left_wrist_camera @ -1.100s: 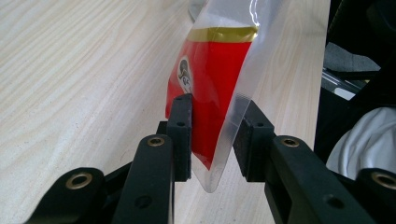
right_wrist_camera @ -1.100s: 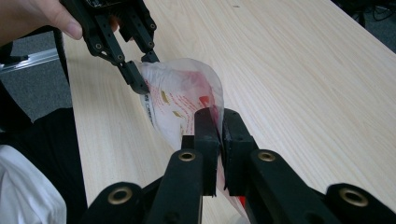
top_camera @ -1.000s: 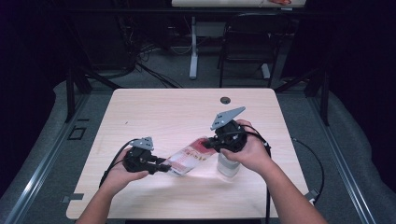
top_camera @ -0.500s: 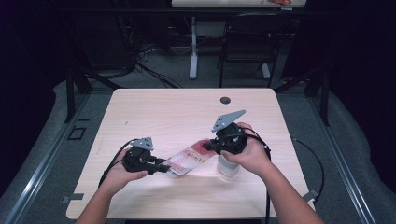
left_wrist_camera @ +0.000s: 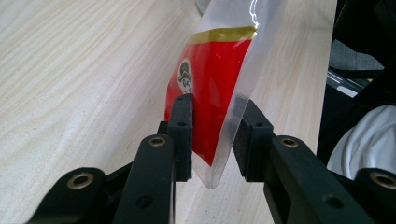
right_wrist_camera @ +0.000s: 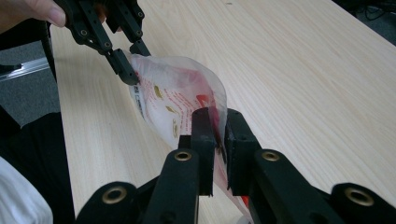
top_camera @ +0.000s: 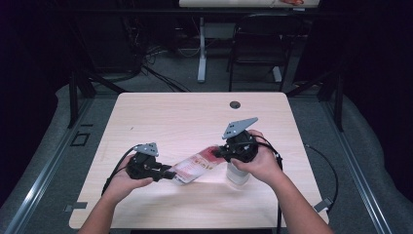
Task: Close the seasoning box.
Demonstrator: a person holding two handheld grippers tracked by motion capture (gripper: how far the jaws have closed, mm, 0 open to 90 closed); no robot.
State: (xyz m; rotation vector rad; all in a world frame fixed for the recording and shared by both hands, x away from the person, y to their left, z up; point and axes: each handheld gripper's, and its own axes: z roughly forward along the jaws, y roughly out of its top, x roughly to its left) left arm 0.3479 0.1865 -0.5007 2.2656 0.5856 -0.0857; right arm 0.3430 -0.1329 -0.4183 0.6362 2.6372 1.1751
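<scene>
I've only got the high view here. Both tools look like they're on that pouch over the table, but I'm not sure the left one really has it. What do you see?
Observer: In the left gripper view, the left tool has the pouch's clear sealed edge between its jaws, with one pad on the red print.
Operator: And the right side?
Observer: The right gripper view shows the right tool with its jaws nearly together, pinching the pouch's other end.
Operator: Is the pouch flat?
Observer: No, in the right gripper view it bulges into a curve between the two tools.
</scene>
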